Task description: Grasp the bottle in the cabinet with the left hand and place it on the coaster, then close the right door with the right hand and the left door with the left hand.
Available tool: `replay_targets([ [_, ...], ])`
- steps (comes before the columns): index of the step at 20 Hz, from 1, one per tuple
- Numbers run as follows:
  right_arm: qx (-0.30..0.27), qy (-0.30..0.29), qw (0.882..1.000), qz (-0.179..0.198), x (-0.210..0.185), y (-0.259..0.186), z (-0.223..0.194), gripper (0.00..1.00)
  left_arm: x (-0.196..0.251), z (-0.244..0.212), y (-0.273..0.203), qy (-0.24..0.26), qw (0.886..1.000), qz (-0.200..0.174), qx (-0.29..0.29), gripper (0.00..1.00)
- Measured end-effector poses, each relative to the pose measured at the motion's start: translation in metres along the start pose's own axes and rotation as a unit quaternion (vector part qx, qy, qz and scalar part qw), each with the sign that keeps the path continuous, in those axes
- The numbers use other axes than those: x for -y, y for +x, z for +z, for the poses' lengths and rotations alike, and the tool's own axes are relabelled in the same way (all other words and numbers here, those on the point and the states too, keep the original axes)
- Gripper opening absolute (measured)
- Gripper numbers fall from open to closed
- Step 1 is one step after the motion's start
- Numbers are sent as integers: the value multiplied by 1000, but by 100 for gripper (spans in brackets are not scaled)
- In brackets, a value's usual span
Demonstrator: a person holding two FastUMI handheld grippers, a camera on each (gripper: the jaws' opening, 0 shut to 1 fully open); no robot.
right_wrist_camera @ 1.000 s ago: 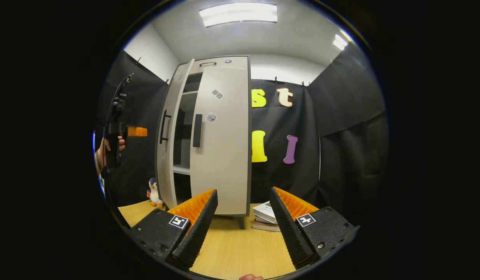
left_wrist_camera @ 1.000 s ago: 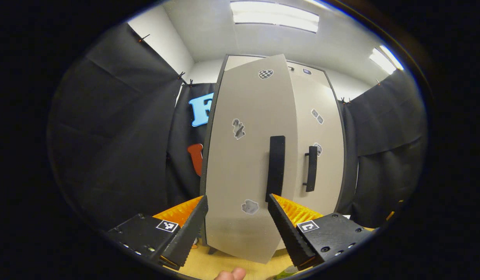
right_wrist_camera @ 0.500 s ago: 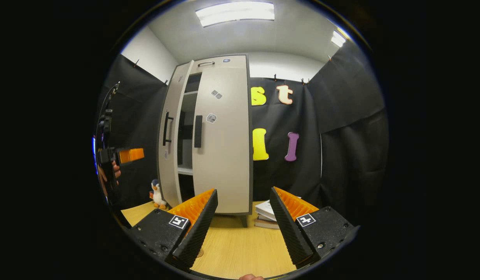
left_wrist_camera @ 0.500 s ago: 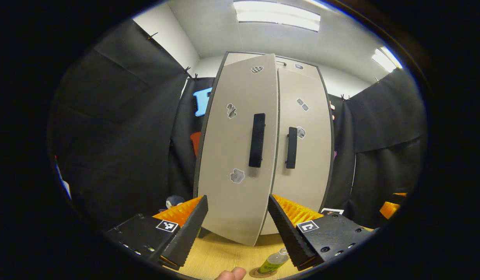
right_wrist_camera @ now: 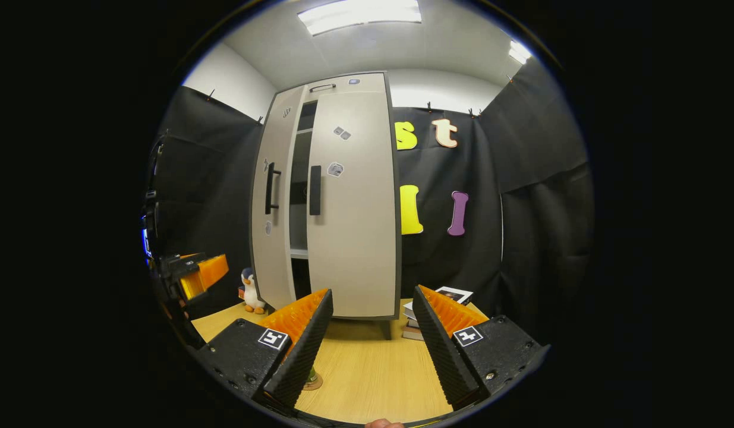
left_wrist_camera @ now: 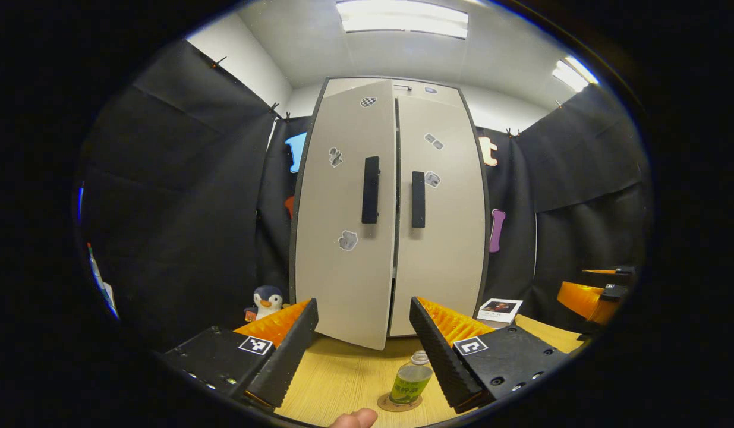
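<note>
Green liquid is seen in the bottle [left_wrist_camera: 410,382], which stands upright on the round coaster [left_wrist_camera: 399,402] on the wooden counter [left_wrist_camera: 343,380], just in front of the cabinet [left_wrist_camera: 390,208]; that part of the task is judged done. The right door [left_wrist_camera: 441,238] is seen flush with the frame, while the left door [left_wrist_camera: 343,238] stands slightly ajar (a dark slit with a shelf edge is visible between the doors in the right gripper view). The left gripper [left_wrist_camera: 362,342] is held empty with its fingers spread apart, short of the door; the right gripper [right_wrist_camera: 372,333] is likewise spread and empty, low over the counter. For the closing to be done well, the left door's panel should be pressed near its black handle [left_wrist_camera: 371,189], away from the hinge, and pushed squarely and gently until flush; the low path past the bottle should be avoided, lest it be knocked off the coaster.
</note>
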State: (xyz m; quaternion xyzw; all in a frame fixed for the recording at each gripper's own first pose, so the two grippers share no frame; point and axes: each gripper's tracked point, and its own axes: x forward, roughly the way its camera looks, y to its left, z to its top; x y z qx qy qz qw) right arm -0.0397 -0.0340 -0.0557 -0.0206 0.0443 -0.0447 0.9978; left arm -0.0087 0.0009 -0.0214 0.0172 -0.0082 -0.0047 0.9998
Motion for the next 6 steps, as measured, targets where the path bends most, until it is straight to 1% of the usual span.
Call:
replay_targets([
  [1,-3,0,1000,7,-5,-1,-2,83,5,-2,-1,1,1000,-5,-2,95],
  [2,-4,-1,1000,12,-9,-1,-2,83,7,-2,-3,2,1000,-7,-2,99],
  [3,-4,0,1000,16,-12,-2,-2,83,6,-2,-4,3,1000,-7,-1,95],
  [4,-2,0,1000,17,-15,-2,-1,83,6,-2,-5,2,1000,-6,0,99],
  [5,0,0,1000,16,-17,-3,0,83,7,-3,-6,1,1000,-7,0,95],
  [6,0,0,1000,19,-19,-3,0,83,9,-4,-6,0,1000,-11,-4,95],
])
